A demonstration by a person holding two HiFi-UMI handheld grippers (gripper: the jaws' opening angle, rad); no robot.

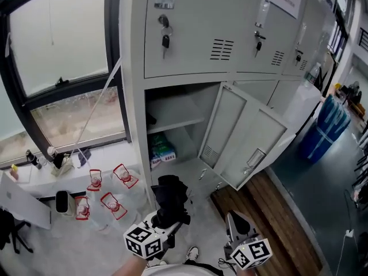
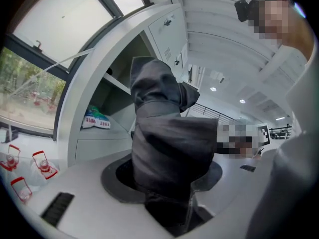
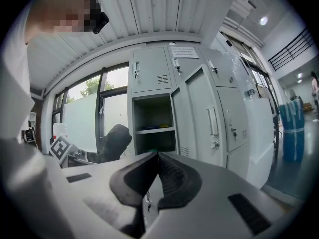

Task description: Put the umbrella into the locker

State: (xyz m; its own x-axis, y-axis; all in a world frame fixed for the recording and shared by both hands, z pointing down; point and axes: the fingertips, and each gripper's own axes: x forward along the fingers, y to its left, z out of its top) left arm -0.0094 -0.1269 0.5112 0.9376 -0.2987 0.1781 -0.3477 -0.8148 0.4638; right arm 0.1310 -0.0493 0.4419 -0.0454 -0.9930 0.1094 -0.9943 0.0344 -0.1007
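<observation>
A black folded umbrella (image 1: 171, 193) stands upright in my left gripper (image 1: 168, 220), low in the head view. In the left gripper view the umbrella (image 2: 164, 138) fills the middle, and the left gripper (image 2: 167, 176) is shut on its lower part. The open locker (image 1: 172, 119), in the lower row, has a shelf and lies just beyond the umbrella. My right gripper (image 1: 238, 224) is beside it at the lower right. In the right gripper view the right gripper (image 3: 157, 158) has its jaws shut together with nothing between them, facing the open locker (image 3: 154, 128).
The locker's grey door (image 1: 244, 137) swings out to the right. A blue-green packet (image 1: 163, 152) lies on the locker floor. Several red-labelled water bottles (image 1: 109, 203) stand on the floor at left under the window. Blue water barrels (image 1: 328, 125) stand at right.
</observation>
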